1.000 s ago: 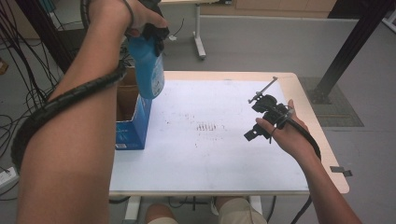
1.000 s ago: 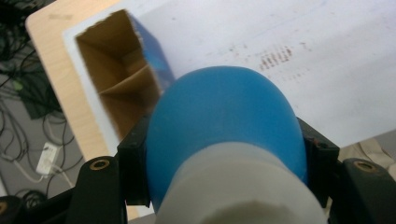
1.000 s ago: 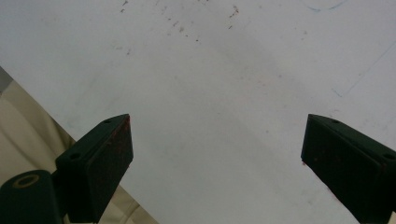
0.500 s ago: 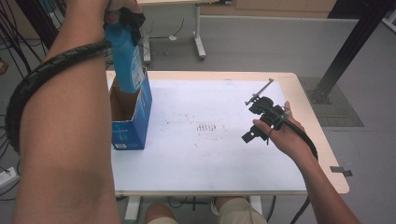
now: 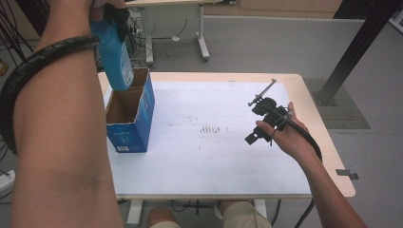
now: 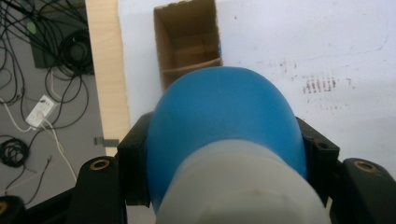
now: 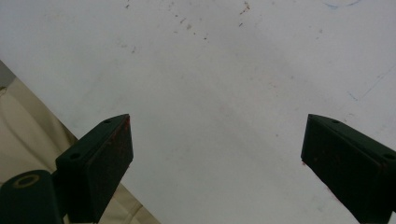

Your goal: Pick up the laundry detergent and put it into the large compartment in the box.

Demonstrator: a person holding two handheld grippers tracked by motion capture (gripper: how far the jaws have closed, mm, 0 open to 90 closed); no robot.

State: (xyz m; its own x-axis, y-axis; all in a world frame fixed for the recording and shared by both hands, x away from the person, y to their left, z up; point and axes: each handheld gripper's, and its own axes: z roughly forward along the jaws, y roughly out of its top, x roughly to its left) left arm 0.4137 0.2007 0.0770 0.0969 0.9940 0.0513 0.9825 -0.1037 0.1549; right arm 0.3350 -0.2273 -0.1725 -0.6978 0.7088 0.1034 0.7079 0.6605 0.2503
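Resting idle near table's right edge, right gripper (image 5: 264, 124) hovered, jaws spread, nothing between. Left gripper (image 6: 224, 154) pinched blue plastic bottle (image 5: 115, 57), base-down above open blue cardboard box (image 5: 135, 126) at table's left edge, apparently aligned for lowering inside.

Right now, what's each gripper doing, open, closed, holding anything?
Left gripper: closed on the blue bottle, above the open box.
Right gripper: open, holding nothing, over the table.

Left tool (image 5: 113, 16) raised high, jaws clamped; right tool (image 5: 266, 118) low, jaws spread.
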